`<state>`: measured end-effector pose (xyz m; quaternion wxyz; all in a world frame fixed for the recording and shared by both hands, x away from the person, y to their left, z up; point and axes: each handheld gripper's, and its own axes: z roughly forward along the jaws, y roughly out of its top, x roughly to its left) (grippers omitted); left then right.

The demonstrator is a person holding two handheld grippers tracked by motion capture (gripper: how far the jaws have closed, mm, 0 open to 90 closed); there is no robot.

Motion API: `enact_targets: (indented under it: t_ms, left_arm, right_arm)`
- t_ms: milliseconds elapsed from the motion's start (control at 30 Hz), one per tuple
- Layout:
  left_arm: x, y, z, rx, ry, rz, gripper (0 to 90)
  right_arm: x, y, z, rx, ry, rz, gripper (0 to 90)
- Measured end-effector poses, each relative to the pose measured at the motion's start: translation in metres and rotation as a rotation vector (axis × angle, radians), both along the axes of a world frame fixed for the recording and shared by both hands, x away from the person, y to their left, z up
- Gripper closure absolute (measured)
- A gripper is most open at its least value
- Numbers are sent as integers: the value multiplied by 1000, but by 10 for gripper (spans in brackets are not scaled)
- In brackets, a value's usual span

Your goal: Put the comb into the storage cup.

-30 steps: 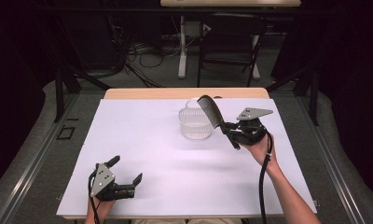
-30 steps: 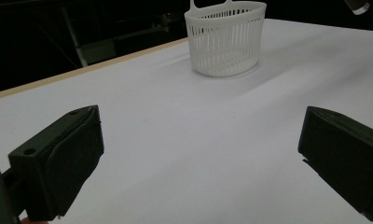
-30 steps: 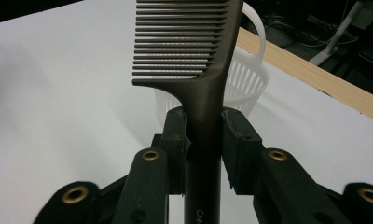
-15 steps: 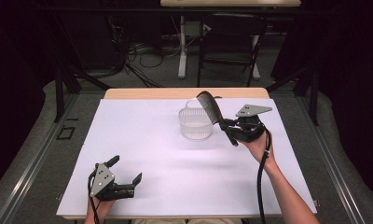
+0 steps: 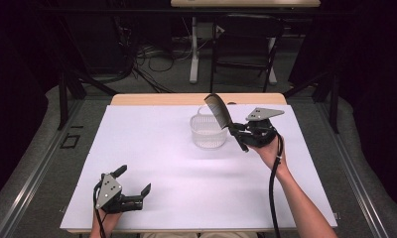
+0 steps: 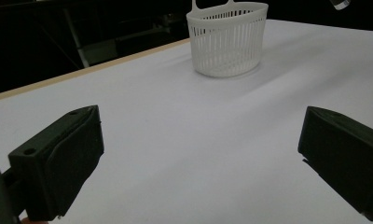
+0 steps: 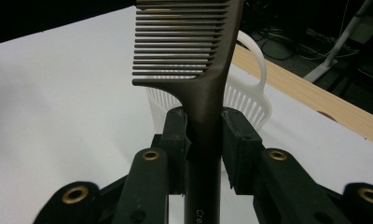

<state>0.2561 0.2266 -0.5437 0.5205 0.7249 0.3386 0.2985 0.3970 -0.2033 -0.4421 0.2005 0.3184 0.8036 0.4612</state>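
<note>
Comb (image 5: 218, 111) in the high view has drifted left and now hangs tilted over the white basket's (image 5: 208, 132) right rim, so a drop-in looks close, I'd guess. Right gripper (image 5: 239, 133) is clamped on its handle.

Left gripper view: left gripper (image 6: 201, 154) spread wide, holding nothing.

Right gripper view: comb's dark brown, teeth up top, basket behind.

White surface (image 5: 176, 163), with a pale wood strip along its far edge. The basket (image 6: 227, 39) is white too, its wall all thin vertical slats. The comb (image 7: 201, 74) is dark brown, faint lettering on its handle. Both grippers' fingers (image 6: 58, 161) are matt black; brass-coloured rivets glint on the right gripper (image 7: 205, 144).
</note>
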Motion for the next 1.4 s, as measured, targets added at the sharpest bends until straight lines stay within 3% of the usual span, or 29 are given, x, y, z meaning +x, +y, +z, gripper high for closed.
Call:
enact_targets:
  t_ms: [1400]
  left_arm:
    - [1, 0, 0, -2, 1, 1, 3]
  right_arm:
    - [15, 12, 11, 28, -44, -14, 725]
